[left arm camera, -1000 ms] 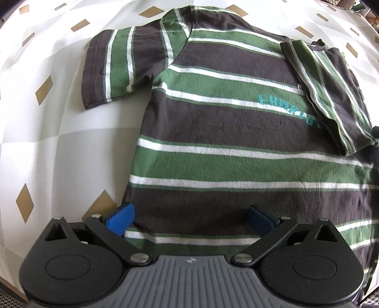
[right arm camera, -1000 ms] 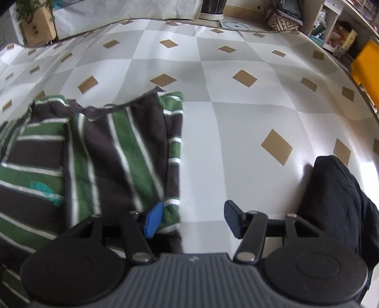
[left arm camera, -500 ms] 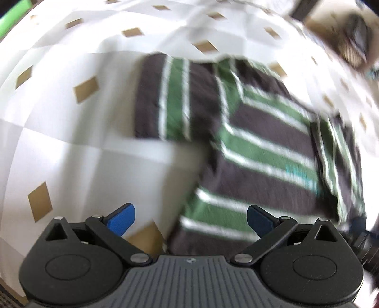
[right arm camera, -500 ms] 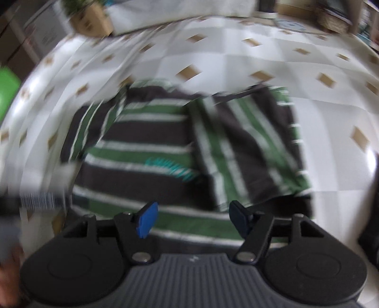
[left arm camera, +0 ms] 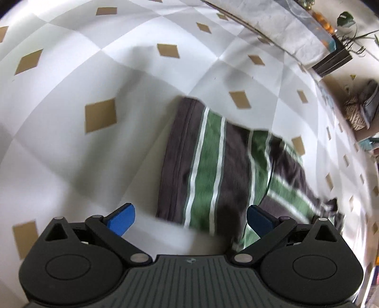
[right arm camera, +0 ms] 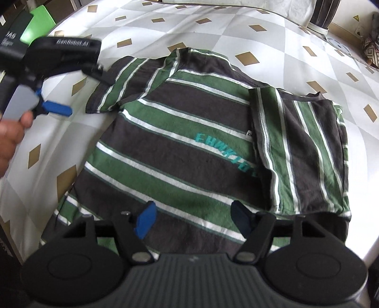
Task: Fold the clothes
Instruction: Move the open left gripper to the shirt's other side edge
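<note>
Our left gripper (left arm camera: pixel 189 216) wide open over the shirt's (right arm camera: pixel 189 142) flat sleeve (left arm camera: pixel 201 170), holding nothing, slightly blurry though, our right gripper (right arm camera: pixel 193 219) opening above the hem, empty

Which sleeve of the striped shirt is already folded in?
Only one: the folded sleeve lies over the striped shirt; the other sleeve is spread flat on the cloth.

T-shirt (right arm camera: pixel 189 147): dark charcoal ground with broad green bands, each edged by thin white stripes; teal lettering (right arm camera: pixel 225 151) across the chest. Floor covering (right arm camera: pixel 272 42): white and pale grey checks, scattered with tan diamonds. Both grippers: black bodies, bright blue finger pads (left arm camera: pixel 120 220) (right arm camera: pixel 145 221). Far left, a bright green panel (right arm camera: pixel 38 22).
</note>
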Demonstrator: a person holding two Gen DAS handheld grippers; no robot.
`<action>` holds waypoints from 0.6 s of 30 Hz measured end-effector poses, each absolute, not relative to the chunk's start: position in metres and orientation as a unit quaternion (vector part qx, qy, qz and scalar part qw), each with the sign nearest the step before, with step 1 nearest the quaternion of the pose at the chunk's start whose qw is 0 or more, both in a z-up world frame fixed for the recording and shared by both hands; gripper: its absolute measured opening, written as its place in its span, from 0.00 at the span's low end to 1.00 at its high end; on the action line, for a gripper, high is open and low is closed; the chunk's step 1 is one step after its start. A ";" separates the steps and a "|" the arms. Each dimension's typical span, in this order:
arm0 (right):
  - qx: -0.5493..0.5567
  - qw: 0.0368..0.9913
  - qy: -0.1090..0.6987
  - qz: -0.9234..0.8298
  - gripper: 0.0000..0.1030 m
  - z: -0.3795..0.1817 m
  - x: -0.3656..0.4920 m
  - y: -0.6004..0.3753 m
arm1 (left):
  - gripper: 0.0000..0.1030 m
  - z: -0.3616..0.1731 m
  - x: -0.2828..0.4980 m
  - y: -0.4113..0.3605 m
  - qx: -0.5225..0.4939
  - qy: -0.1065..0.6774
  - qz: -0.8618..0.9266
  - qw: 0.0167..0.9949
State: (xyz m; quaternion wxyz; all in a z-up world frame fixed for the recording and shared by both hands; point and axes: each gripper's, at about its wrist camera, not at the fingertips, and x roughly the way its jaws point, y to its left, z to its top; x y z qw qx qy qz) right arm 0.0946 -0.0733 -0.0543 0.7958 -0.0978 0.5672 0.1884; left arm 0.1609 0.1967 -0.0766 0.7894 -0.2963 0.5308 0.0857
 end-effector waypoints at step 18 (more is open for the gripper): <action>-0.126 0.781 0.576 0.204 0.67 -0.065 0.099 -0.056 | 0.97 -0.093 0.187 0.210 -0.326 0.524 0.051 0.785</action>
